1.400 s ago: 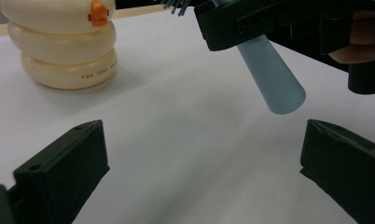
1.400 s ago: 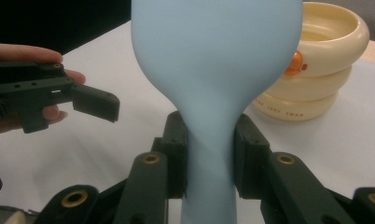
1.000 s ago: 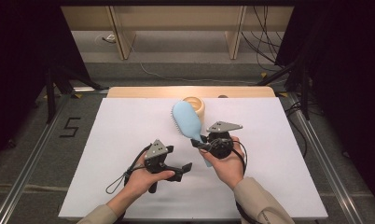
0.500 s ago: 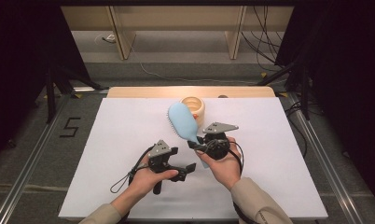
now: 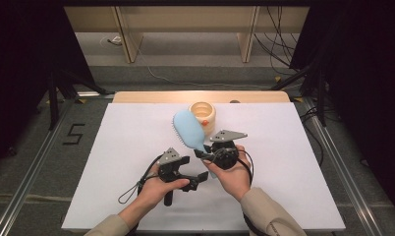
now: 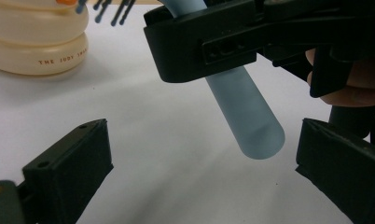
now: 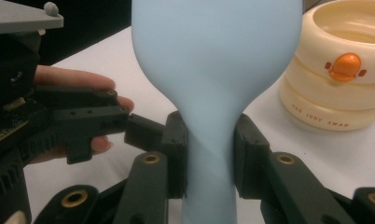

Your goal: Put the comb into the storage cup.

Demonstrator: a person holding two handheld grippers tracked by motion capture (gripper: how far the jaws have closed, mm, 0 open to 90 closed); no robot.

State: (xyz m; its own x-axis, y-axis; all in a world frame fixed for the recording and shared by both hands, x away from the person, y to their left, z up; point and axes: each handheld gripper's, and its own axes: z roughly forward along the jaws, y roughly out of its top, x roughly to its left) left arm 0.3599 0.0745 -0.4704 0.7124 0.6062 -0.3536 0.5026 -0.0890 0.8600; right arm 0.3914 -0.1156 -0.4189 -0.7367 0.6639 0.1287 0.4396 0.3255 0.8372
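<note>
A white sheet is covering the table (image 5: 112,162), with dark curtains at both sides and shelving beyond. The right gripper (image 7: 209,154) is clenching the neck of a light blue hairbrush (image 5: 188,130), holding it off the table, head toward the far side, just near of a cream ringed container (image 5: 203,115). The left gripper (image 6: 199,177) is standing released, its jaws flanking the handle's free end without touching. For a clean handover, the left jaws should be closing squarely on that end before the right lets go. The bristles are mostly cut off, and the container's contents are not showing.
</note>
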